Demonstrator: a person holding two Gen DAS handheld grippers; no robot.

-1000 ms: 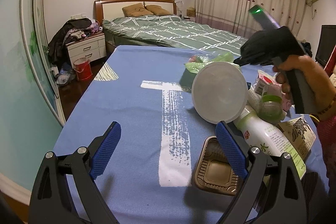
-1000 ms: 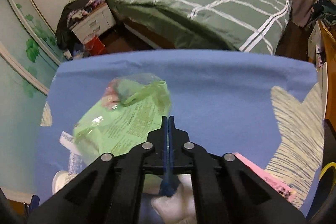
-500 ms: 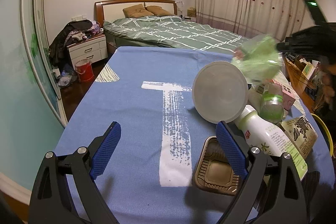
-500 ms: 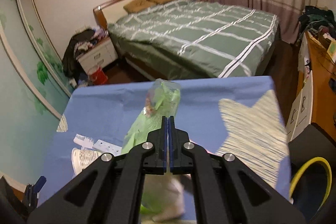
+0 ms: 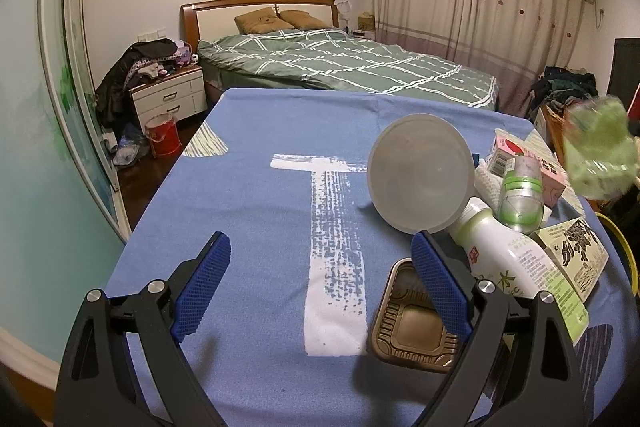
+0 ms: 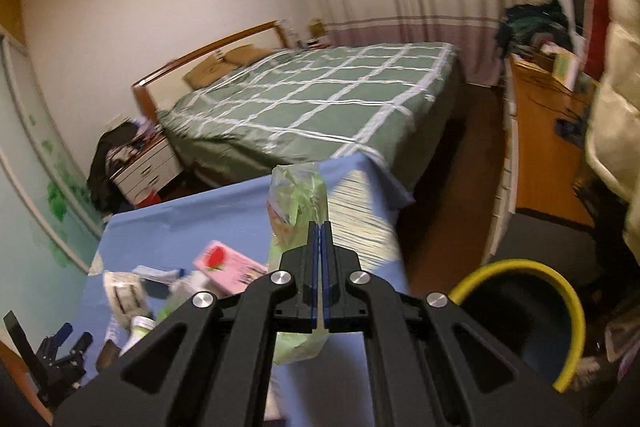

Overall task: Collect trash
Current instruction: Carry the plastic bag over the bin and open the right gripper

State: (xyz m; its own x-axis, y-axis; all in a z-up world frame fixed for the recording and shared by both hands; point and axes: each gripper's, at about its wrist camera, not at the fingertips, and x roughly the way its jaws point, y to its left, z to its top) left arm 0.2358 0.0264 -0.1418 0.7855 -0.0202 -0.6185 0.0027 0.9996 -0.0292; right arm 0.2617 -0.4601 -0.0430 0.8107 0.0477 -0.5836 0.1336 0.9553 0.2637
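Note:
My right gripper (image 6: 320,227) is shut on a crumpled green plastic wrapper (image 6: 298,199), held in the air over the table's right edge. The same green wrapper (image 5: 600,151) shows blurred at the right border of the left wrist view. A black bin with a yellow rim (image 6: 520,311) stands on the floor just right of the table. My left gripper (image 5: 320,259) hovers open and empty over the blue tablecloth (image 5: 260,187). Beside its right finger lie a round translucent lid (image 5: 420,173), a white bottle (image 5: 500,251) and a brown plastic tray (image 5: 412,323).
More trash sits at the table's right: a small clear green-banded bottle (image 5: 522,191), a pink box (image 5: 528,159), a printed paper packet (image 5: 576,255). Beyond the table stands a green bed (image 5: 340,67). A wooden desk (image 6: 548,131) is right of the bin.
My right gripper lifted the green wrapper off the table and carried it rightward to the table edge near the bin, turning as it went. The left gripper has stayed still.

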